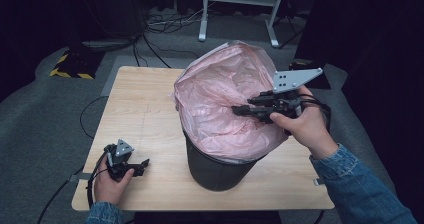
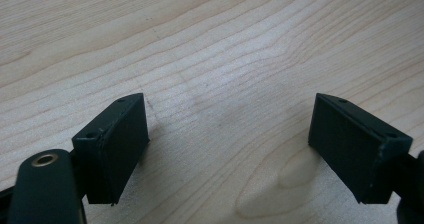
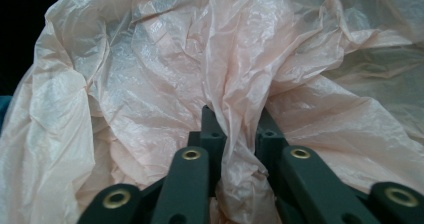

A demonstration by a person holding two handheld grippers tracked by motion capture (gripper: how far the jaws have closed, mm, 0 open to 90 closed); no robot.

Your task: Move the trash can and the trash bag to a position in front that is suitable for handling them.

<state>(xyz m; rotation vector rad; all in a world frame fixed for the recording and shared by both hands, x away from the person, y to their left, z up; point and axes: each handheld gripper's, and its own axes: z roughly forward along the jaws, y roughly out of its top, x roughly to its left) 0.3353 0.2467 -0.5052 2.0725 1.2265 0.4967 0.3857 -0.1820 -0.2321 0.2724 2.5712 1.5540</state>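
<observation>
High view: my right claw (image 1: 239, 109) is over the mouth of the dark bin (image 1: 215, 169), clamped on a fold of the pink liner bag (image 1: 220, 99). The bag billows well above the rim and drapes over it on the near side, so I read this as seating or spreading the liner, with me holding the film up to keep it from slumping into the bin. The bin stands on the counter (image 1: 145, 109), right of centre near the front edge. My left claw (image 1: 142, 165) is parked at the near-left corner of the counter, well apart from the bin, out of the way and doing nothing. Off the counter: cables (image 1: 165, 21) on the floor behind, a white stand base (image 1: 240, 14), and a yellow-black striped block (image 1: 72, 66) far left. None of it interferes. Left gripper view: jaws spread wide, nothing between them, bare wood grain of the counter below, close to the surface. Right gripper view: jaws nearly together with a twisted pleat of the pink film pinched between them. Crumpled film is all around the claw. The real obstruction is the bag itself: the loose folds hide the bin rim and interior, so I can't tell how deep the liner sits. The film looks thin, so a hard pull could tear it or lift it off the rim.
</observation>
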